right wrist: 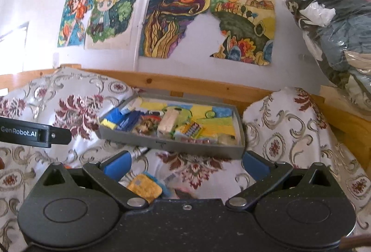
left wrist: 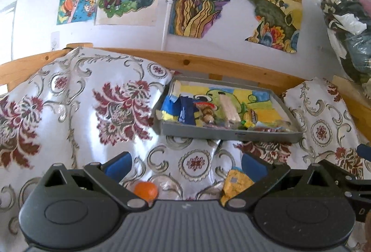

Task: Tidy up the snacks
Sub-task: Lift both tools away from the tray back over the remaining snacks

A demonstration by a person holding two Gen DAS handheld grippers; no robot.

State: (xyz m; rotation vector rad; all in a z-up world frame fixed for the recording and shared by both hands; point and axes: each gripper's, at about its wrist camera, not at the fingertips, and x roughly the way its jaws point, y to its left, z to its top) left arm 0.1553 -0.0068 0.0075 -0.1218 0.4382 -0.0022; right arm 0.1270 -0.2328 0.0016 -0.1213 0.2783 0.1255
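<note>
Both the left gripper (left wrist: 185,163) and right gripper (right wrist: 185,163) hover with jaws wide and empty above loose snacks, facing the gray tray (right wrist: 171,144) that collects them.

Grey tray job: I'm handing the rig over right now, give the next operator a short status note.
Left gripper: open, empty.
Right gripper: open, empty.
Grey tray sits on the patterned cloth ahead of both grippers and already holds several snacks.
Left to do: an orange round snack and a yellow packet lie loose on the cloth close to the grippers. The packet also shows between the right fingers; a few blurred wrappers lie beside it.
</note>
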